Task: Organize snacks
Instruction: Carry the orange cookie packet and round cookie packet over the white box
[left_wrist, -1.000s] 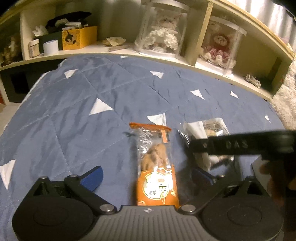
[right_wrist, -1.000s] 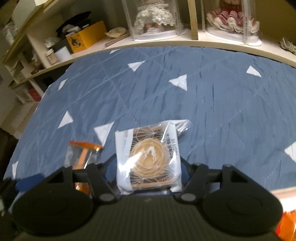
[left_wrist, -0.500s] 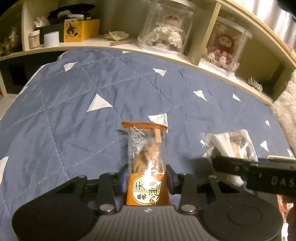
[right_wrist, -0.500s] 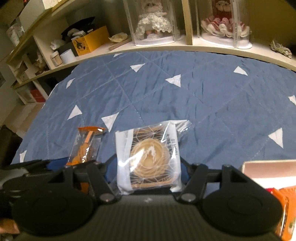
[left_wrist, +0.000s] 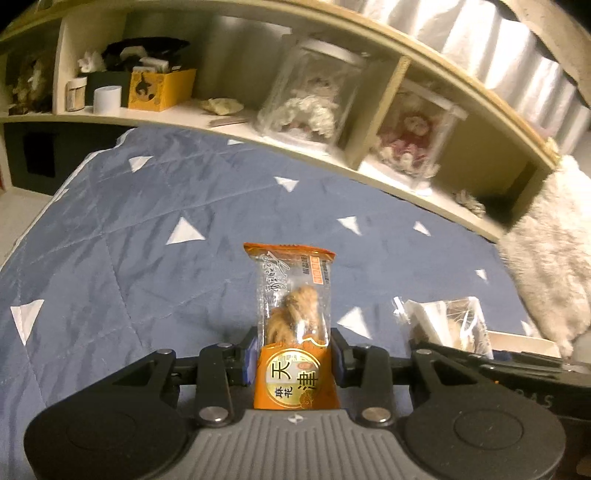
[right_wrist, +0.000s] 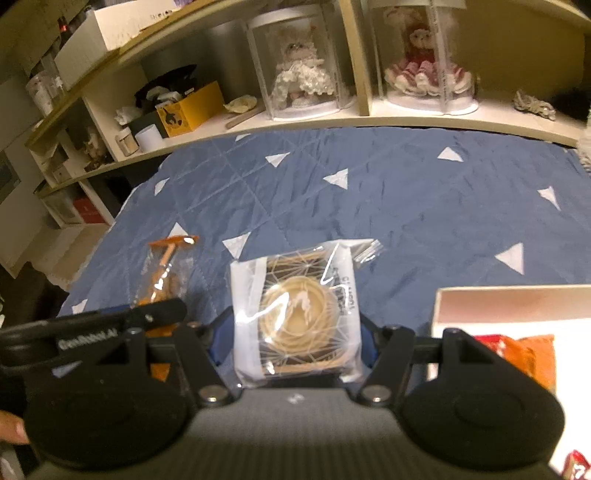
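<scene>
While left gripper clamps orange packet, right gripper grips pastry; box right-view only.

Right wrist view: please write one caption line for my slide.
Right gripper holds a clear-wrapped round pastry above the blue quilt, beside a white box at right.

Quilted fabric cover: slate blue, scattered white triangles, diagonal stitch lines.
Twisted-snack packet: orange ends, clear middle, golden-brown contents, gold-ringed white disc with dark characters.
Round-pastry packet: clear film with white side bands, dark tray with fine white line web, pale tan pastry.
Open box: white walls; red and orange wrappers inside.
Gripper bodies: black arms, grey ribbed centre, blue pads.
Shelf carton: yellow with black figure.
Fluffy throw: cream.
</scene>
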